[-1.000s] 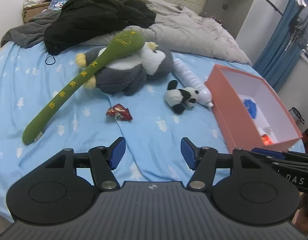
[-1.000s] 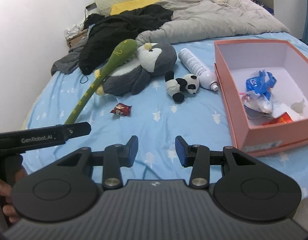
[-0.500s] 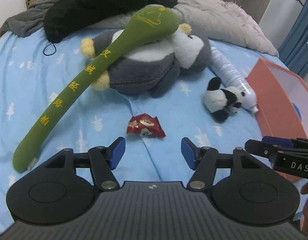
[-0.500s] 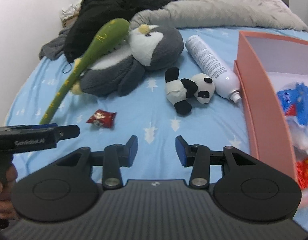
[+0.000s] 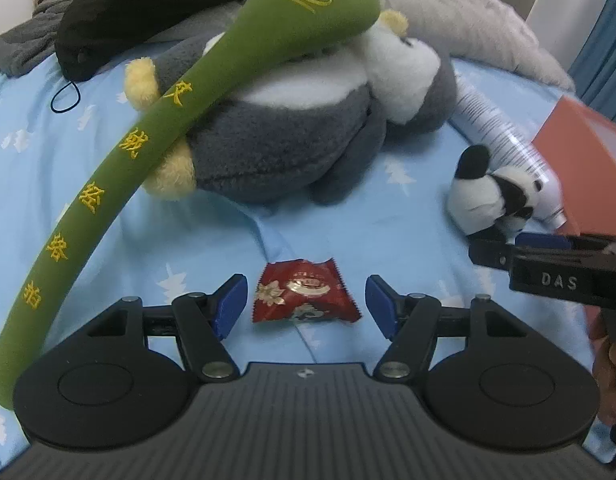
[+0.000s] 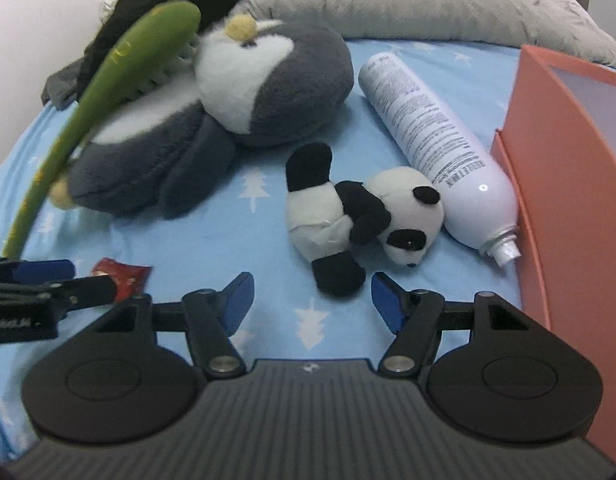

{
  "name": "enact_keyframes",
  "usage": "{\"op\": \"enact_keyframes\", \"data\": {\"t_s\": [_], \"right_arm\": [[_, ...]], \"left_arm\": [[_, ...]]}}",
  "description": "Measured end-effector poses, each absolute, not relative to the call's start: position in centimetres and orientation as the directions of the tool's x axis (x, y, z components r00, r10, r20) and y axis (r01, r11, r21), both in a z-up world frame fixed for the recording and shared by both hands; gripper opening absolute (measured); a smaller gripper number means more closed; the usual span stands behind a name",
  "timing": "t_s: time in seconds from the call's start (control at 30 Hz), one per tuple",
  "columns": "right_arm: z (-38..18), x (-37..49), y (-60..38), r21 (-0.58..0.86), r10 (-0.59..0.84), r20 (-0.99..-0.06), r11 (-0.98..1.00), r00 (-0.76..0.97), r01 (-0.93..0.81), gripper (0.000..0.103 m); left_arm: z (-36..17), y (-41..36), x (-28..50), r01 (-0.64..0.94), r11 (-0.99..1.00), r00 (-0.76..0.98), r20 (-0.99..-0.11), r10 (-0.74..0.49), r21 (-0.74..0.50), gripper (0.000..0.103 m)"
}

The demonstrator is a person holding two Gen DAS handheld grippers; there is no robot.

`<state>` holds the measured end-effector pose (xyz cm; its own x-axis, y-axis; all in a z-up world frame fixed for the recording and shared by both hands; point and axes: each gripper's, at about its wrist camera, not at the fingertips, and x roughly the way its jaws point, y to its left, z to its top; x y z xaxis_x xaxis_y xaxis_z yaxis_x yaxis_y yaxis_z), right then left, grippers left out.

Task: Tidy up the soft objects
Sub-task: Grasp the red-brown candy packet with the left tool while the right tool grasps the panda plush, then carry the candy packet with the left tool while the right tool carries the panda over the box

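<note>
Left wrist view: the left gripper (image 5: pixel 301 304) hangs low over the blue bed sheet (image 5: pixel 35 152), its blue-padded fingers (image 5: pixel 229 304) spread wide with a red snack packet (image 5: pixel 303 294) lying flat on the sheet between them — the pads do not touch it. Beyond it a grey penguin plush (image 5: pixel 291 136) lies on its back, and a long green plush stick (image 5: pixel 147 140) leans across it, running down toward the sheet's near left edge. A small panda plush (image 5: pixel 492 196) sits to the right, against a white spray bottle (image 5: pixel 504 140) that lies beside the pink box (image 5: pixel 588 164).

Right wrist view: the right gripper (image 6: pixel 312 300) has its jaws opening, nothing clamped — the panda plush (image 6: pixel 360 216) lies just ahead, one black leg reaching down to the gap between the fingertips. The spray bottle (image 6: pixel 432 144) lies alongside the box's wall (image 6: pixel 556 160), nozzle toward the camera. The penguin plush (image 6: pixel 235 108) and green stick (image 6: pixel 107 80) lie further left, and the packet (image 6: pixel 123 276) shows behind the left gripper's tip.
</note>
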<state>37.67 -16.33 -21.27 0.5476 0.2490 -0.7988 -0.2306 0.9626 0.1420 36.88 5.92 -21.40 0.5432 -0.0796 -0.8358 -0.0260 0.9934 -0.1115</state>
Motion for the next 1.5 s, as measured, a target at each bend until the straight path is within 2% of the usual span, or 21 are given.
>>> {"op": "enact_keyframes", "data": {"t_s": [0.13, 0.27, 0.3, 0.33, 0.37, 0.83, 1.5], "right_arm": [[-22.7, 38.7, -15.6, 0.089, 0.212, -0.810, 0.966, 0.547, -0.242, 0.061], [-23.6, 39.3, -15.6, 0.095, 0.221, -0.814, 0.963, 0.538, -0.252, 0.055], [-23.6, 39.3, -15.5, 0.083, 0.215, -0.812, 0.963, 0.543, -0.257, 0.051], [-23.6, 39.2, -15.4, 0.060, 0.198, -0.810, 0.964, 0.553, -0.257, 0.039], [-23.6, 39.2, -15.3, 0.038, 0.178, -0.808, 0.967, 0.562, -0.252, 0.033], [-20.1, 33.9, -16.5, 0.051, 0.195, -0.792, 0.966, 0.578, -0.255, 0.027], [-12.9, 20.5, -18.1, 0.051, 0.193, -0.734, 0.972, 0.651, -0.231, 0.026]], "left_arm": [[-22.1, 5.6, 37.3, -0.019, 0.994, 0.523, -0.848, -0.080, -0.106, 0.069], [-22.7, 5.2, 37.3, -0.005, 0.996, 0.511, -0.856, -0.074, -0.089, 0.059], [-22.6, 5.2, 37.2, -0.011, 0.995, 0.517, -0.853, -0.075, -0.094, 0.053], [-22.4, 5.2, 37.1, -0.018, 0.995, 0.521, -0.851, -0.070, -0.094, 0.052], [-22.2, 5.1, 36.9, -0.018, 0.996, 0.524, -0.849, -0.068, -0.091, 0.052], [-17.7, 3.9, 32.2, -0.009, 0.993, 0.580, -0.810, -0.088, -0.114, 0.048], [-11.8, 1.7, 19.5, 0.044, 0.980, 0.644, -0.744, -0.176, -0.194, 0.048]]}}
